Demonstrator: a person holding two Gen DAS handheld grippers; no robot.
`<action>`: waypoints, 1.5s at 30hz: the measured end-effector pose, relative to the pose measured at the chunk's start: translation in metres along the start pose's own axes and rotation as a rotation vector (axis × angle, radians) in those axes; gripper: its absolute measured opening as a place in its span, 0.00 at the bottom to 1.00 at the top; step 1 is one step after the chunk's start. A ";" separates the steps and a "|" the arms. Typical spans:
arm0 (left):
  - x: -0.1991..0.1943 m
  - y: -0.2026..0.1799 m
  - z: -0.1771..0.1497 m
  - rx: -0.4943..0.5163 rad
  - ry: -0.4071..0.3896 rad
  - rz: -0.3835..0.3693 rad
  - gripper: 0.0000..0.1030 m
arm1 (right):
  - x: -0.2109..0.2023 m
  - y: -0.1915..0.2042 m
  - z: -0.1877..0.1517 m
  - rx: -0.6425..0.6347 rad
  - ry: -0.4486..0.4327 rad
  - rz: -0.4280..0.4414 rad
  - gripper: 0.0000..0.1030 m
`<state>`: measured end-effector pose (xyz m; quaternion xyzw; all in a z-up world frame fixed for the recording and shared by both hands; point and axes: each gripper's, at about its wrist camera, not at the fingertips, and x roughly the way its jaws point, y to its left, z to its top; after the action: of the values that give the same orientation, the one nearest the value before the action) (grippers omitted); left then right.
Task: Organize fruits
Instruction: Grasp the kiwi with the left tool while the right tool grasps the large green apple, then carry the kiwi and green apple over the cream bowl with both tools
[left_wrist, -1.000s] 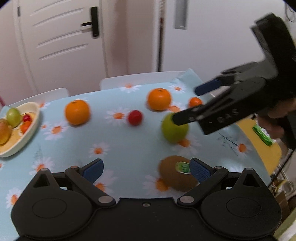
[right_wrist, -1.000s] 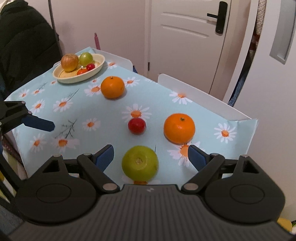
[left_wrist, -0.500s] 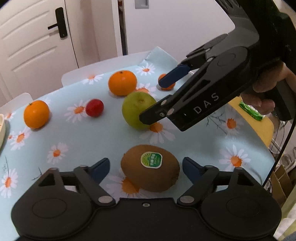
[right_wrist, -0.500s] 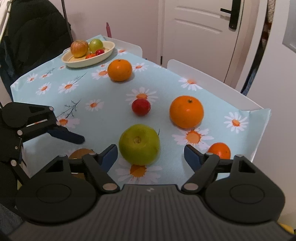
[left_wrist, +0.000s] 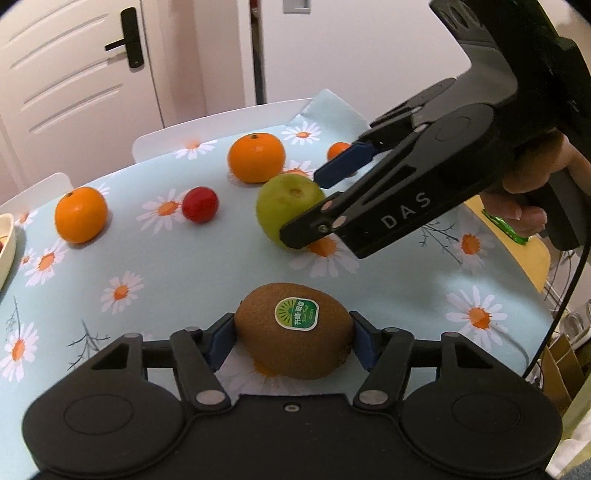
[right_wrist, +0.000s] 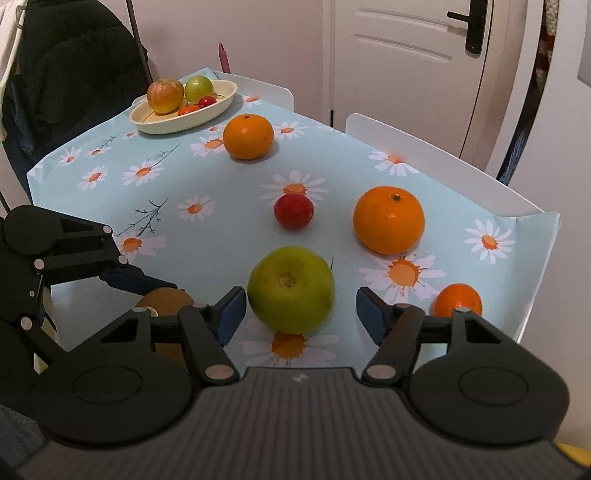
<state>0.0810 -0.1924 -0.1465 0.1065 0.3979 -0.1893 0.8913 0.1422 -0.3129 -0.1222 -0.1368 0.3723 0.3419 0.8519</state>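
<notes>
A brown kiwi (left_wrist: 295, 343) with a green sticker lies on the daisy tablecloth (left_wrist: 177, 266). My left gripper (left_wrist: 293, 332) has both blue pads against its sides, and its jaws are still closing. A green apple (right_wrist: 291, 288) sits between the jaws of my right gripper (right_wrist: 299, 314), which are also closing. The left pad is close to the apple, and a gap shows at the right pad (right_wrist: 365, 314). In the left wrist view a person's hand (left_wrist: 532, 192) holds the right gripper over the apple (left_wrist: 284, 206).
Two oranges (right_wrist: 248, 136) (right_wrist: 388, 219), a small red fruit (right_wrist: 293, 210) and a small mandarin (right_wrist: 458, 299) lie loose on the cloth. A cream bowl (right_wrist: 221, 107) at the far corner holds several fruits. White chair backs (right_wrist: 424, 155) line the far edge.
Both grippers have come down to the table. The left jaws have narrowed from wide onto the kiwi. The right jaws have narrowed around the green apple.
</notes>
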 end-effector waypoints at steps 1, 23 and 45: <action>0.000 0.002 0.000 -0.002 0.001 0.003 0.67 | 0.001 0.000 0.000 0.001 0.000 0.002 0.76; -0.022 0.037 0.001 -0.058 -0.039 0.062 0.66 | 0.000 0.016 0.014 0.012 -0.007 -0.019 0.66; -0.115 0.159 0.010 -0.139 -0.141 0.209 0.66 | 0.004 0.098 0.124 0.059 -0.083 -0.004 0.66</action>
<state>0.0846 -0.0230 -0.0472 0.0718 0.3330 -0.0745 0.9372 0.1434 -0.1793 -0.0380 -0.0982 0.3465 0.3344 0.8709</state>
